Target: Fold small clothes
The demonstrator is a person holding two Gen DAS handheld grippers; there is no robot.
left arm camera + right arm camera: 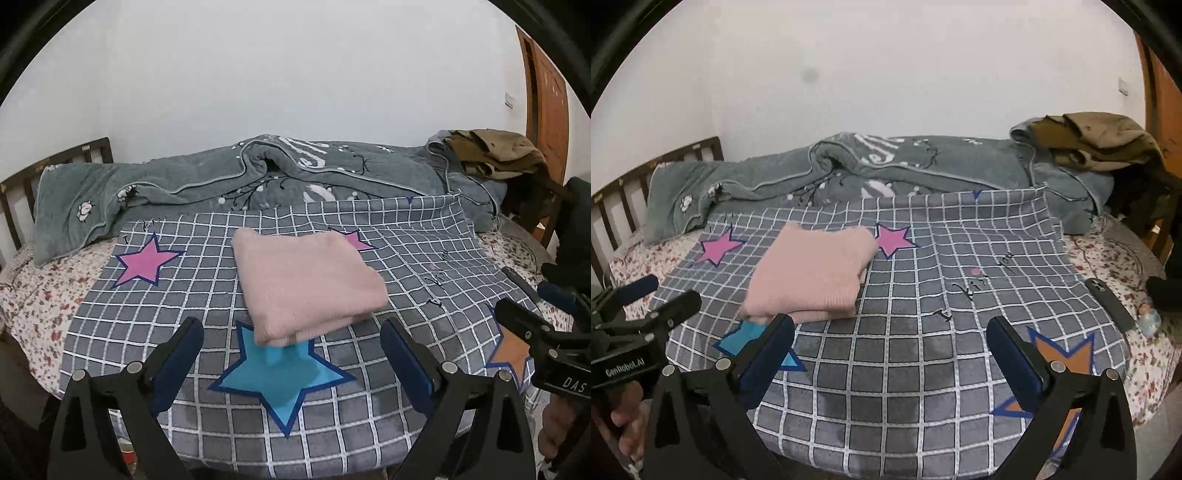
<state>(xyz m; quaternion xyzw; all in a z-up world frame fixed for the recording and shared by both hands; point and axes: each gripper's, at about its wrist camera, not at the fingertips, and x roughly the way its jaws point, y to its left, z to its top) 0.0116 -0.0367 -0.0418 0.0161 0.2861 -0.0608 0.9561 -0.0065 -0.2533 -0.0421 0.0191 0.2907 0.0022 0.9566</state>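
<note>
A folded pink knit garment [306, 284] lies flat on the grey checked blanket [184, 280] with coloured stars; it also shows in the right wrist view [812, 273]. My left gripper [291, 332] is open and empty, held just short of the garment's near edge, over a blue star [284, 376]. My right gripper [890, 332] is open and empty, above bare blanket to the right of the garment. Each gripper shows at the edge of the other's view: the right one [535, 328], the left one [657, 299].
A rumpled grey quilt [258, 173] lies along the far side of the bed, with brown clothes [495, 151] piled at its right end. A dark phone [1110, 302] lies on the floral sheet at the right. A wooden headboard [22, 184] stands at the left.
</note>
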